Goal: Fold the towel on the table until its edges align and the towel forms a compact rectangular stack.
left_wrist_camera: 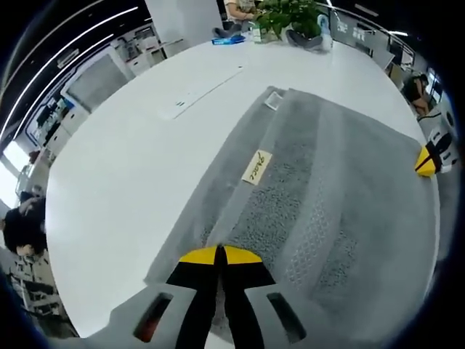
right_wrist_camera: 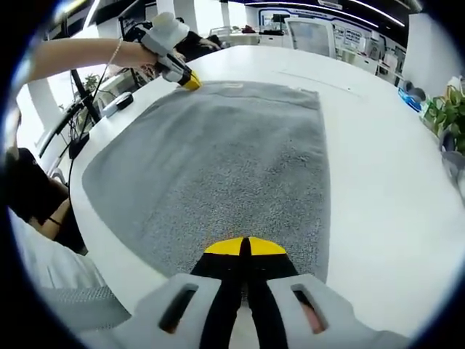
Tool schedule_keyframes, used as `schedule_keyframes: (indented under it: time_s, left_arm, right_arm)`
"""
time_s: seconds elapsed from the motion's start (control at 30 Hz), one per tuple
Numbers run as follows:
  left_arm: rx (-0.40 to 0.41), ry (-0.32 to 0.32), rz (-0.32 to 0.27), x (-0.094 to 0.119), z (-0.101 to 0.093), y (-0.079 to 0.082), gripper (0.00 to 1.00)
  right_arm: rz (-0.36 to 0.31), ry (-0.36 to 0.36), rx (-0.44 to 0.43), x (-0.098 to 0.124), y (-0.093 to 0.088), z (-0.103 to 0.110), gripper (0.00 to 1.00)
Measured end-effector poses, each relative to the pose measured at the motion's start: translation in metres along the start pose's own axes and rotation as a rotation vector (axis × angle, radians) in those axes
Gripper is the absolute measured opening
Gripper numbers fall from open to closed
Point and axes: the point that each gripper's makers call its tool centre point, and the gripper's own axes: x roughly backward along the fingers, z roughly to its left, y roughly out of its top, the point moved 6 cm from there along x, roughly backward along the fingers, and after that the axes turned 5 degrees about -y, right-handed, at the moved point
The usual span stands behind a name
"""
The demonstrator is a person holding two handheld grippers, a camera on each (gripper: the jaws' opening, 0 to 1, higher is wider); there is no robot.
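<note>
The grey towel (right_wrist_camera: 225, 160) was seen spread on the white round table (right_wrist_camera: 378, 167), already doubled once, with a layered long edge and a small sewn label (left_wrist_camera: 256, 166) showing in the left gripper view. It lay towards the table edge nearest the person, while the far edge of the table carried a potted plant (left_wrist_camera: 290, 16) and a blue packet (left_wrist_camera: 229, 41).

The left gripper (left_wrist_camera: 220, 254) was seen with its yellow-tipped jaws pressed together over one end of the towel; whether cloth was pinched between them could not be told from that view. In the right gripper view the same gripper (right_wrist_camera: 190, 81) was found at the towel's far corner.

The right gripper (right_wrist_camera: 245, 247) was likewise held with its jaws closed at the opposite short end, its tips on or just above the cloth, and a grip on the fabric could not be confirmed.

The step in hand was judged to be the taking of both ends for a further fold. For the next move, a firm pinch on all layers would be called for, and one end would need to be carried over to meet the other squarely.
</note>
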Motion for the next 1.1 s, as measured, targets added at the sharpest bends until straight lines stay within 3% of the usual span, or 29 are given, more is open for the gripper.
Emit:
schedule_keyframes:
  time_s: [0.1,0.2,0.3,0.37,0.43,0.5,0.6,0.73,0.87,1.0,1.1]
  left_arm:
    - [0.011,-0.006,-0.012,0.001,0.001,-0.001,0.01]
    - [0.089,-0.016,-0.034,0.002,0.002,-0.002,0.02]
    - [0.074,-0.022,-0.039,0.003,0.003,-0.003,0.02]
    - [0.007,0.085,-0.095,0.007,0.007,-0.001,0.01]
    - [0.024,0.075,-0.118,0.012,0.000,-0.003,0.01]
    - [0.063,0.056,-0.190,0.020,-0.004,0.002,0.01]
    - [0.071,0.084,-0.244,0.039,-0.008,0.005,0.01]
    - [0.140,0.095,-0.324,0.064,-0.017,0.003,0.05]
    - [0.161,0.097,-0.376,0.093,-0.034,-0.005,0.07]
    - [0.232,0.022,-0.430,0.118,-0.063,-0.013,0.07]
    - [0.222,0.010,-0.449,0.133,-0.086,-0.024,0.13]
  right_arm:
    - [-0.003,0.012,0.020,0.000,0.000,0.000,0.00]
    - [0.012,0.017,0.001,-0.001,0.002,-0.001,0.00]
    - [0.020,0.027,-0.026,0.000,0.003,-0.003,0.00]
    - [0.021,0.042,-0.031,0.002,0.004,-0.003,0.00]
    - [0.013,0.047,-0.024,0.005,0.005,-0.004,0.00]
    - [-0.009,0.056,-0.003,0.008,0.009,-0.004,0.00]
    - [-0.004,0.068,0.025,0.012,0.013,-0.007,0.00]
    - [-0.038,0.056,0.069,0.022,0.018,-0.017,0.00]
    - [-0.066,0.042,0.119,0.036,0.021,-0.027,0.00]
    - [-0.113,0.041,0.132,0.052,0.028,-0.034,0.07]
    - [-0.137,0.083,0.141,0.060,0.031,-0.035,0.11]
